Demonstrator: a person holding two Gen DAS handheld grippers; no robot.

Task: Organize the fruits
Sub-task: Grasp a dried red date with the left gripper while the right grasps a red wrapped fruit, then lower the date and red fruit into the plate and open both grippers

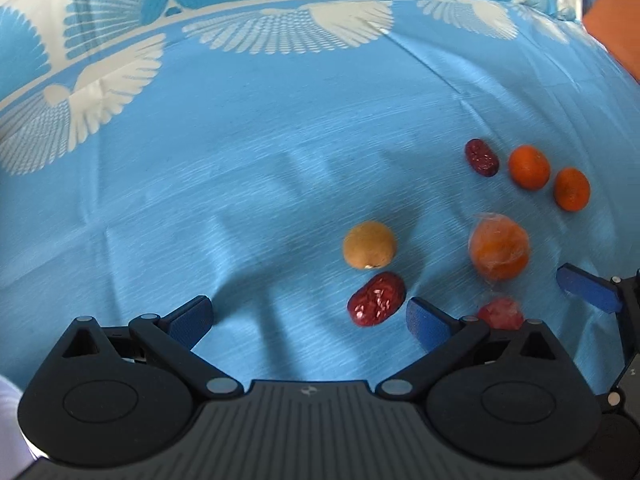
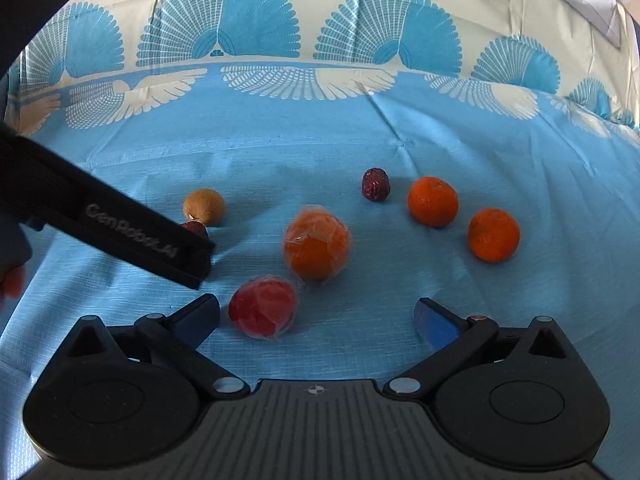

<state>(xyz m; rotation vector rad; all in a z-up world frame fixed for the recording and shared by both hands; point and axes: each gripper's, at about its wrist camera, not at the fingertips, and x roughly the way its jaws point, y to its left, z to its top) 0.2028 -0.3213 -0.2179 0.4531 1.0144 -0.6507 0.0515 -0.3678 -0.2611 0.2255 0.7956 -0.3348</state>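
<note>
Fruits lie loose on a blue tablecloth (image 1: 260,184). My left gripper (image 1: 308,318) is open and holds nothing; a dark red date (image 1: 376,299) and a tan round fruit (image 1: 369,245) lie just beyond its right finger. My right gripper (image 2: 316,318) is open, and a red fruit in clear wrap (image 2: 263,307) lies between its fingers, close to the left one. Ahead of it sits a wrapped orange (image 2: 317,242). Farther off are a second date (image 2: 376,185) and two small oranges (image 2: 433,201) (image 2: 494,234).
The black side of the left gripper's body (image 2: 132,228) crosses the right wrist view and half hides the near date (image 2: 196,229). The cloth's white fan-patterned border (image 2: 280,40) runs along the far side. An orange object (image 1: 612,28) shows at the far right edge.
</note>
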